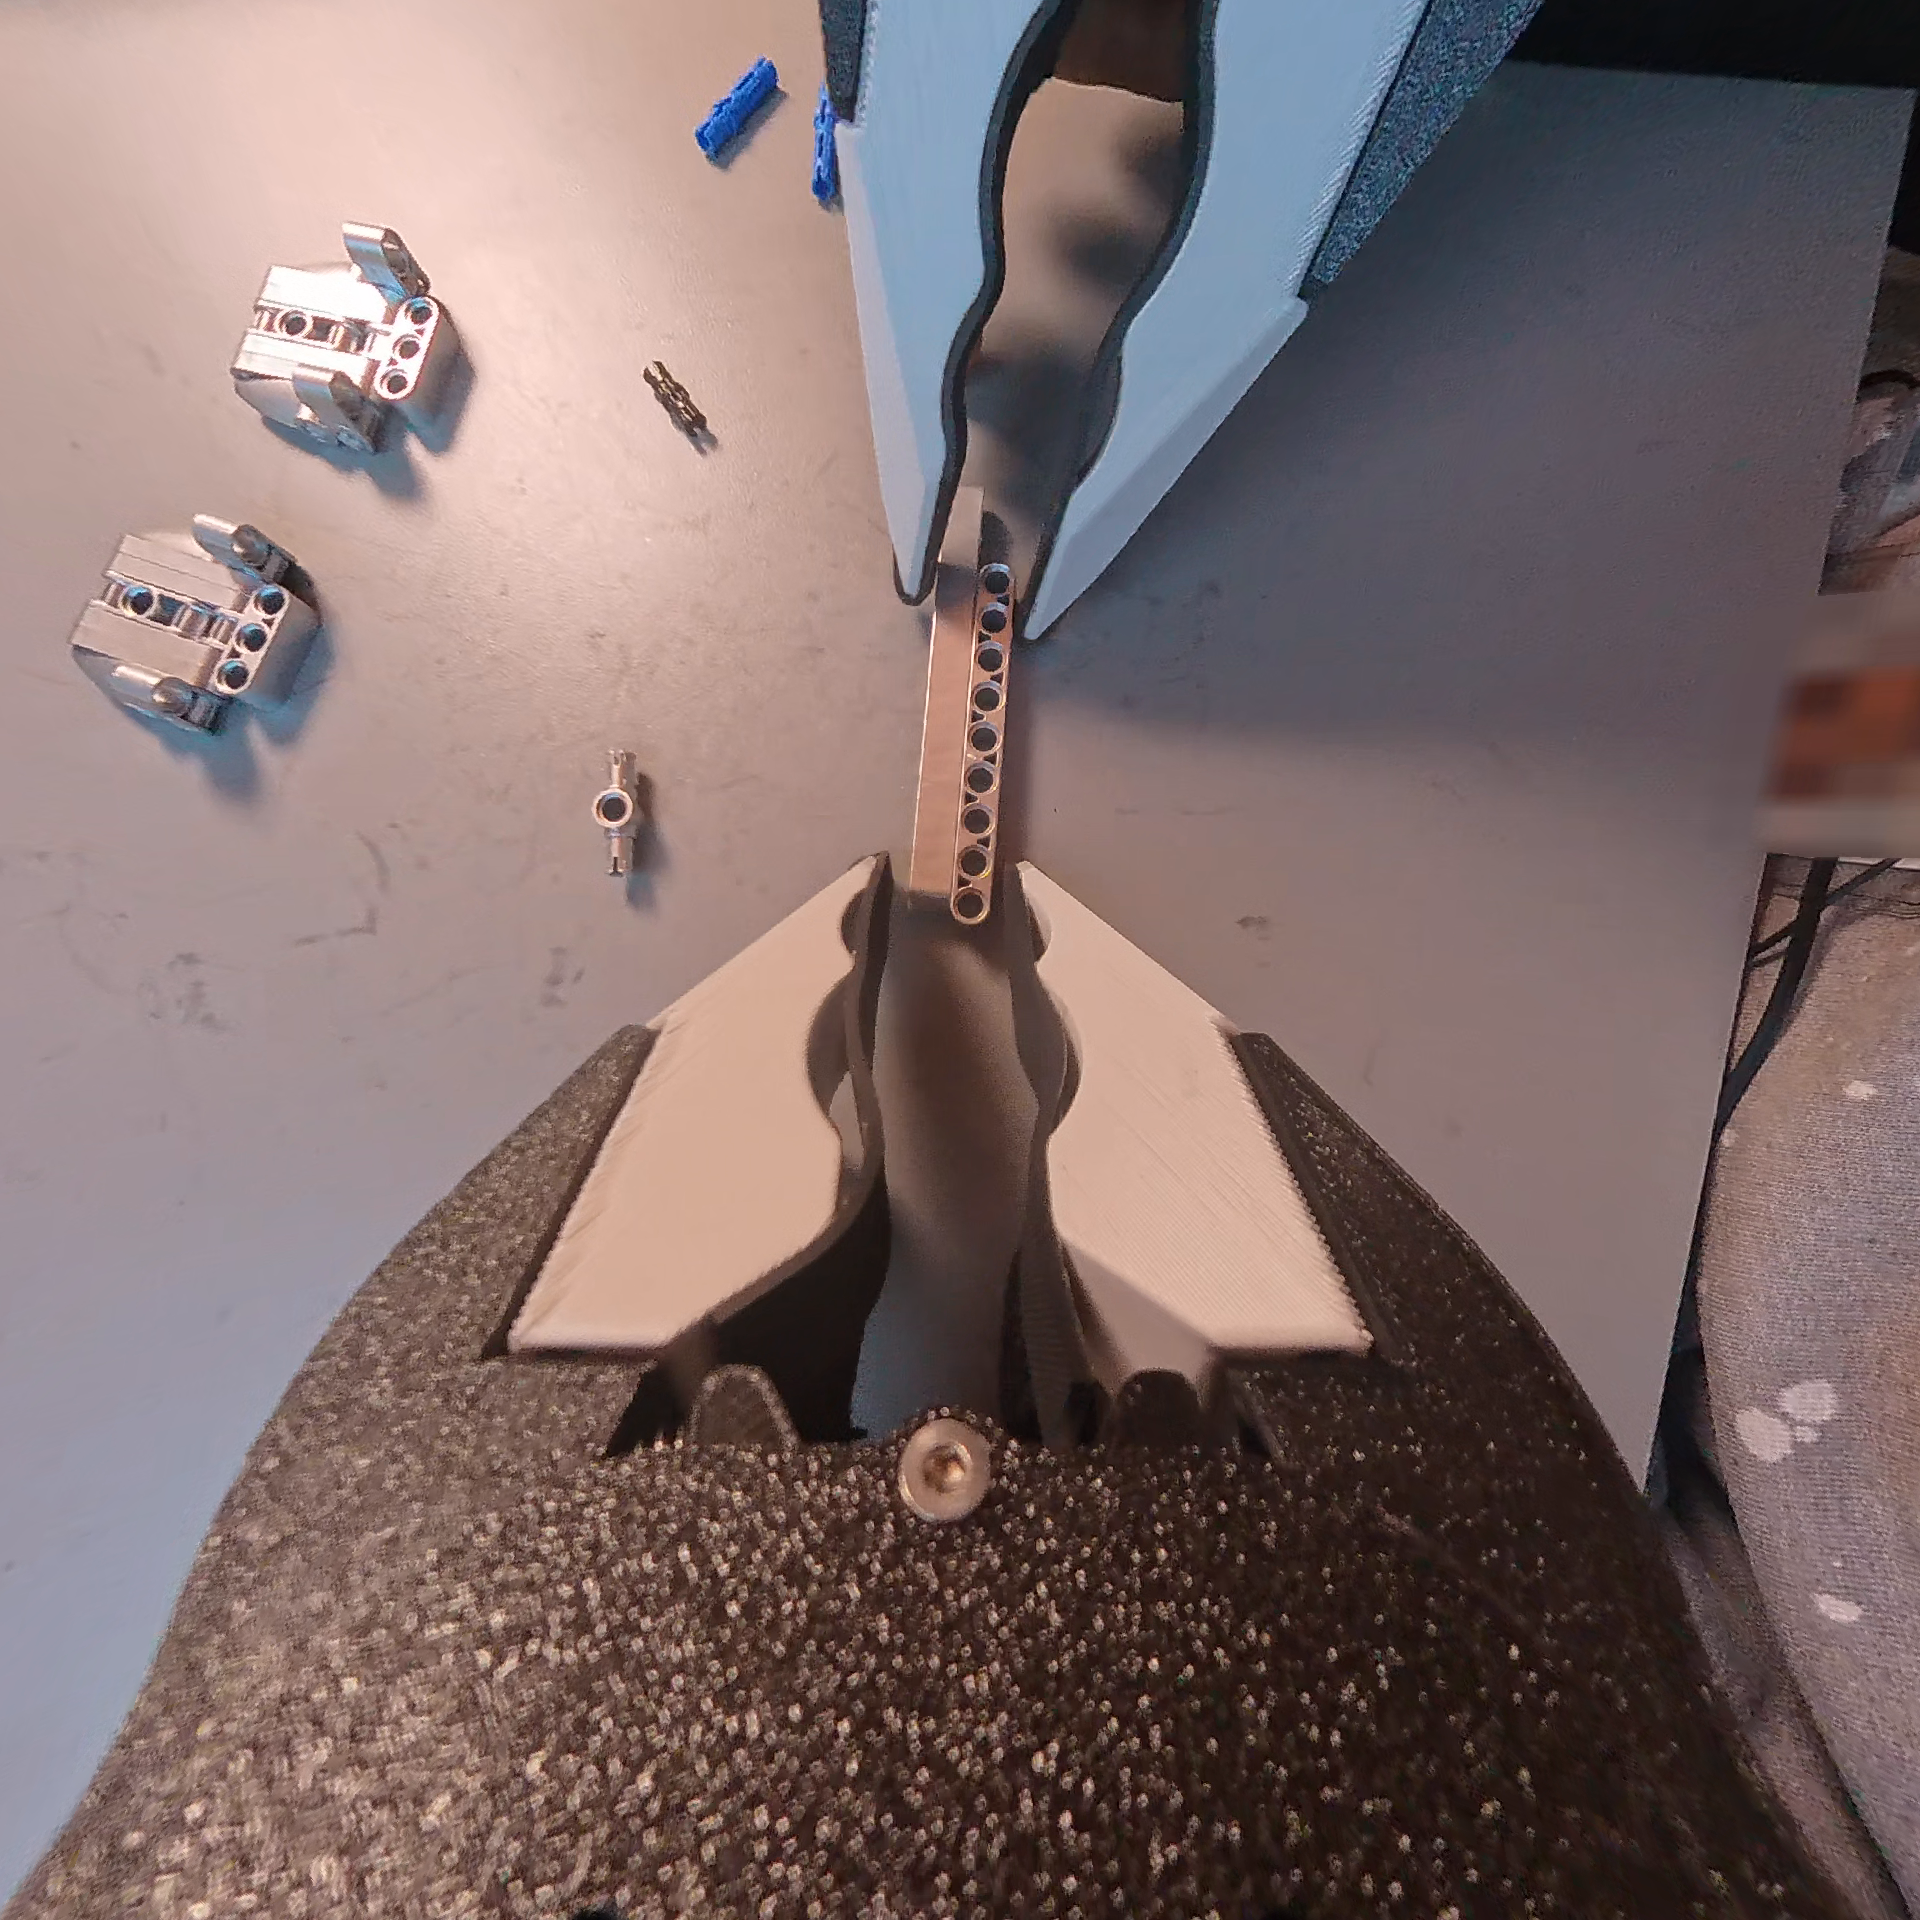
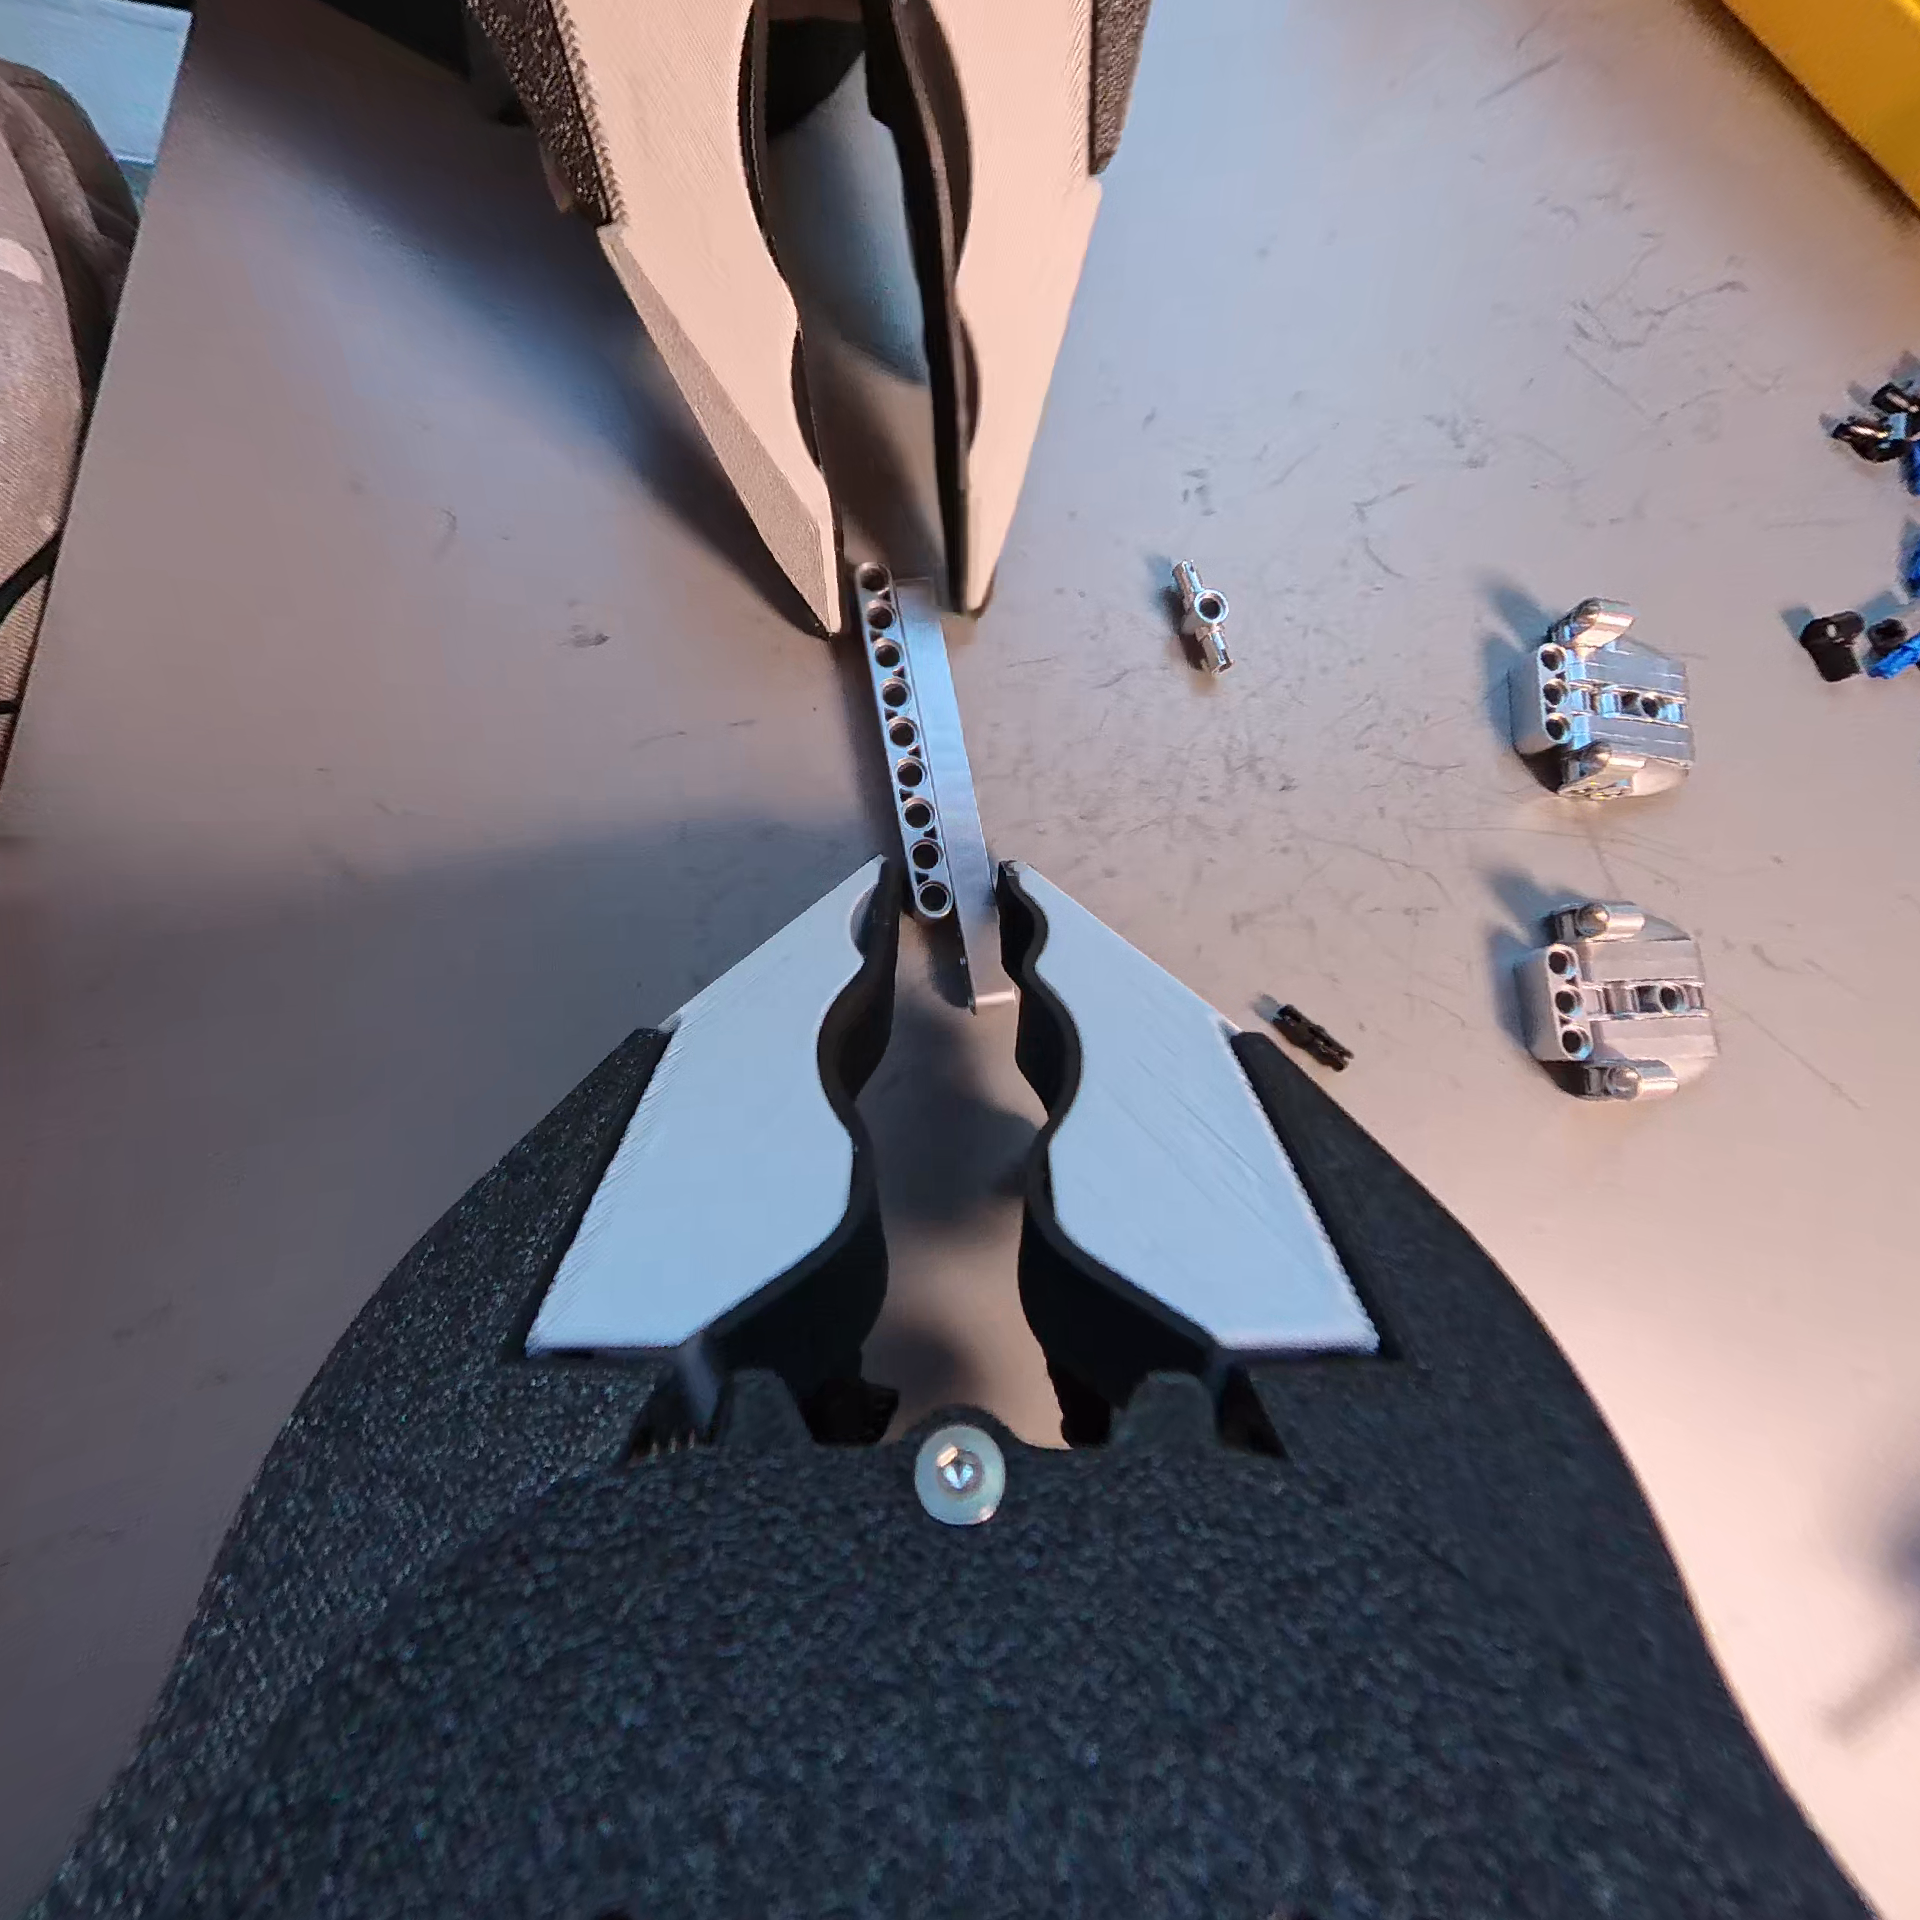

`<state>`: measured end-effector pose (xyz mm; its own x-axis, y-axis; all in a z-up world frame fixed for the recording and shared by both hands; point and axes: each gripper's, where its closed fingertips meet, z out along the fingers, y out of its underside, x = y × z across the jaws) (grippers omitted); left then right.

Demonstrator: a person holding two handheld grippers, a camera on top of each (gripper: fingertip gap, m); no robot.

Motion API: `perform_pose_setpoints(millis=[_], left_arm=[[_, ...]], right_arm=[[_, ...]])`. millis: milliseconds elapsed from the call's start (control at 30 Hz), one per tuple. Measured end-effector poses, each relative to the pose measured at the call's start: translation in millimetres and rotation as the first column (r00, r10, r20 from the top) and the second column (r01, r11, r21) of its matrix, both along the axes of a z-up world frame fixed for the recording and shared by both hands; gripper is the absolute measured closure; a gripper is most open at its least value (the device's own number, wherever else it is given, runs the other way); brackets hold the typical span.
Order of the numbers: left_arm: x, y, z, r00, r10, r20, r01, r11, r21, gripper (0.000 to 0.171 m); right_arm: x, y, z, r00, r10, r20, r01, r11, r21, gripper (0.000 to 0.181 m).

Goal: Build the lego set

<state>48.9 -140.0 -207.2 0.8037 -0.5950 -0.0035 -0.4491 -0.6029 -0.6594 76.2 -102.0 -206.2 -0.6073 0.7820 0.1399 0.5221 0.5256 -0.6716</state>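
A grey bench [image 1: 1351, 623] is carrying scattered building-toy parts. Two grippers are facing each other over it, each clamping one end of a silver beam [image 1: 971, 748] with a row of round holes, so the beam is bridging the gap between them. The left gripper [image 1: 951, 873] is pinching the beam's near end in the left wrist view, and the right gripper [image 1: 971, 613] is pinching the far end. This is all happening near one bench edge, where a grey fabric surface [image 1: 1829, 1351] is showing just past the drop. On that side little bench is lying between the beam and the edge. The other side is offering open surface before the loose parts begin. Nearest there are lying a small silver connector [image 1: 620, 810] and a black pin [image 1: 677, 391]. Farther out are sitting two chunky silver blocks [image 1: 343, 343] [image 1: 197, 623], well apart from the beam. Blue pins [image 1: 736, 106] are lying just beside the right gripper. In the right wrist view, a yellow object [image 2: 1839, 62] is sitting at a far corner.
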Motion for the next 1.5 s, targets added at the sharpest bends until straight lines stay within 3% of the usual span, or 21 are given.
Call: perform_pose_setpoints(millis=[133, 367, 633, 800, 933, 1133, 1333, 1500], left_arm=[[-5.5, -2.8, 3.3, 1.000, -0.007, -0.012, 0.007, 1.000, 0.016, 0.147], [-2.5, -8.4, 18.5, 0.996, -0.046, 0.070, 0.042, 0.997, 0.064, 0.156], [7.0, -8.8, 0.3, 0.994, -0.111, -0.003, 0.111, 0.994, 0.005, 0.145], [-0.5, -3.0, 4.7, 0.996, -0.088, -0.015, 0.089, 0.996, 0.025, 0.145], [5.5, -4.8, 20.1, 0.994, -0.101, 0.049, 0.098, 0.993, 0.065, 0.146], [0.7, -6.1, 7.1, 0.996, -0.082, 0.024, 0.081, 0.996, 0.031, 0.144], [-4.9, -1.9, 13.0, 0.997, -0.066, 0.035, 0.064, 0.996, 0.054, 0.145], [-5.2, 0.3, 4.2, 0.993, -0.116, -0.012, 0.117, 0.992, 0.049, 0.143]], right_arm=[[4.8, 2.3, 2.7, 1.000, 0.004, 0.008, -0.004, 1.000, -0.021, 0.155], [13.5, 6.3, 12.0, 1.000, 0.026, -0.010, -0.027, 0.998, -0.056, 0.161], [12.5, 0.0, 5.0, 0.999, 0.040, 0.012, -0.040, 0.998, -0.047, 0.157], [9.3, 0.2, 5.4, 0.999, 0.024, 0.046, -0.020, 0.996, -0.083, 0.157], [5.6, 1.2, 5.5, 0.996, 0.003, 0.086, 0.009, 0.991, -0.131, 0.152], [5.3, 5.2, -1.6, 0.991, 0.018, 0.136, -0.007, 0.997, -0.080, 0.143], [9.1, 6.3, 2.7, 0.996, 0.026, 0.090, -0.020, 0.997, -0.069, 0.155], [8.8, 12.0, -2.1, 0.996, 0.013, 0.083, -0.010, 0.999, -0.036, 0.165]])
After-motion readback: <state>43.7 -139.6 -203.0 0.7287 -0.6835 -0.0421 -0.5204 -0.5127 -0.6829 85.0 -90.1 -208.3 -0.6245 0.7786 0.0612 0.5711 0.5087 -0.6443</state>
